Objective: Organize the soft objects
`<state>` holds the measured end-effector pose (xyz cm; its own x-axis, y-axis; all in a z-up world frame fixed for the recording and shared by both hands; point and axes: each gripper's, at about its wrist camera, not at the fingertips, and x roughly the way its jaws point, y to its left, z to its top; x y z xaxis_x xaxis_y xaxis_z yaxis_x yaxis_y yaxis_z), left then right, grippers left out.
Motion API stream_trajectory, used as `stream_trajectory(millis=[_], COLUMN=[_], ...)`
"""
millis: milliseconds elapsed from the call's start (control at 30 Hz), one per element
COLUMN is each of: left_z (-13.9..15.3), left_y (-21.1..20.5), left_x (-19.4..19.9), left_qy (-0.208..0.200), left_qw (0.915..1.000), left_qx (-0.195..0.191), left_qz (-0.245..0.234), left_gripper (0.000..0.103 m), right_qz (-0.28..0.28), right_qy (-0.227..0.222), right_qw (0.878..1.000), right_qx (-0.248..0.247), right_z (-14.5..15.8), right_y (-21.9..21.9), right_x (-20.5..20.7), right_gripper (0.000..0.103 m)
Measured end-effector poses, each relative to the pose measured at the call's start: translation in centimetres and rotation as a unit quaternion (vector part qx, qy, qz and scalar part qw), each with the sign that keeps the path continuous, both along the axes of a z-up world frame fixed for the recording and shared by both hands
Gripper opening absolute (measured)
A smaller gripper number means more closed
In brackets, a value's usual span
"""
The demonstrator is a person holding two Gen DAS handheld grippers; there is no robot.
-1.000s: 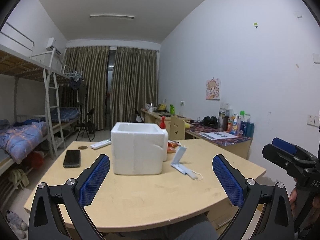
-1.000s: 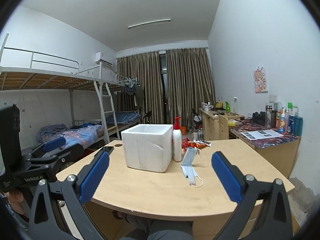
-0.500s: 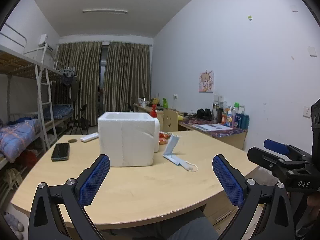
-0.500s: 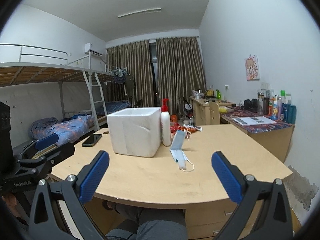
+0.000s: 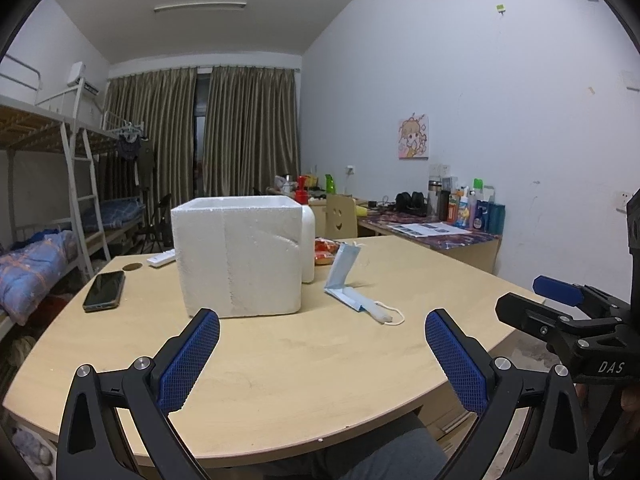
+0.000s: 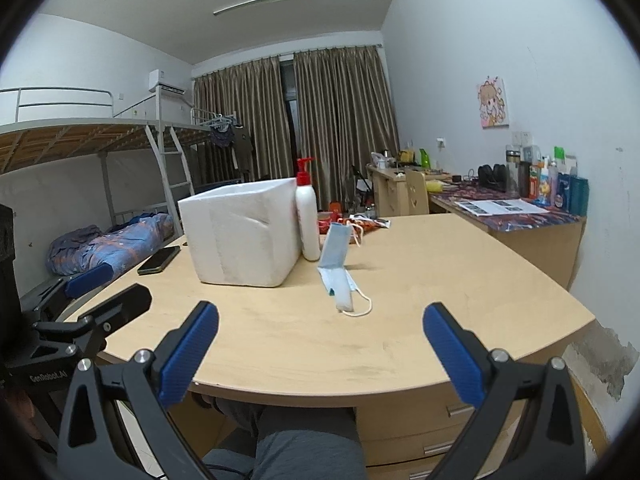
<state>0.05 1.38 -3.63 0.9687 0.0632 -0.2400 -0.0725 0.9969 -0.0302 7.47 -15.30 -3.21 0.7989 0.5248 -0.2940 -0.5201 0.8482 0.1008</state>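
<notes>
A light blue face mask (image 5: pixel 347 280) lies folded on the wooden table (image 5: pixel 280 368), one half standing up, right of a white foam box (image 5: pixel 238 254); both also show in the right wrist view: the mask (image 6: pixel 336 264), the box (image 6: pixel 244 232). My left gripper (image 5: pixel 322 354) is open and empty over the table's near edge, short of the box. My right gripper (image 6: pixel 320 348) is open and empty near the front edge, short of the mask. Each gripper shows at the edge of the other's view: the right one (image 5: pixel 560 312), the left one (image 6: pixel 92 296).
A white pump bottle with a red top (image 6: pixel 307 216) stands against the box's right side. A black phone (image 5: pixel 104 290) and a white remote (image 5: pixel 162 259) lie at the left. Red snack packets (image 6: pixel 360 224) lie behind the mask. A cluttered desk (image 6: pixel 520 208) stands at the right wall, a bunk bed (image 6: pixel 80 184) at the left.
Both grippers have moved forward and lower toward the table; the box and mask look nearer. Both stay open. Nothing on the table has moved.
</notes>
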Motion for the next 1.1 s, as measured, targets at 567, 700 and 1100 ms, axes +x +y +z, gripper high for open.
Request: stream_trajectory(millis=[567, 700, 1100], left_z=[-1.0, -1.6, -3.3], left_y=[0.4, 0.8, 1.6], left_x=[4.3, 6.1, 10.5], left_qy=[0.042, 0.064, 0.104], left_qw=[0.9991, 0.9979, 0.9938], left_qx=[0.001, -0.001, -0.021], left_qz=[-0.004, -0.005, -0.031], left_gripper=[0.103, 0.103, 0.103], right_qz=[-0.009, -0.010, -0.013], right_qy=[0.032, 0.046, 0.079], right_qw=[0.999, 0.999, 0.997], right_qx=[-0.008, -0.008, -0.022], right_z=[-0.8, -1.3, -2.4], right_y=[0.2, 0.3, 0.6], right_x=[3.6, 5.1, 9.2], right_gripper=[0.103, 0.103, 0.103])
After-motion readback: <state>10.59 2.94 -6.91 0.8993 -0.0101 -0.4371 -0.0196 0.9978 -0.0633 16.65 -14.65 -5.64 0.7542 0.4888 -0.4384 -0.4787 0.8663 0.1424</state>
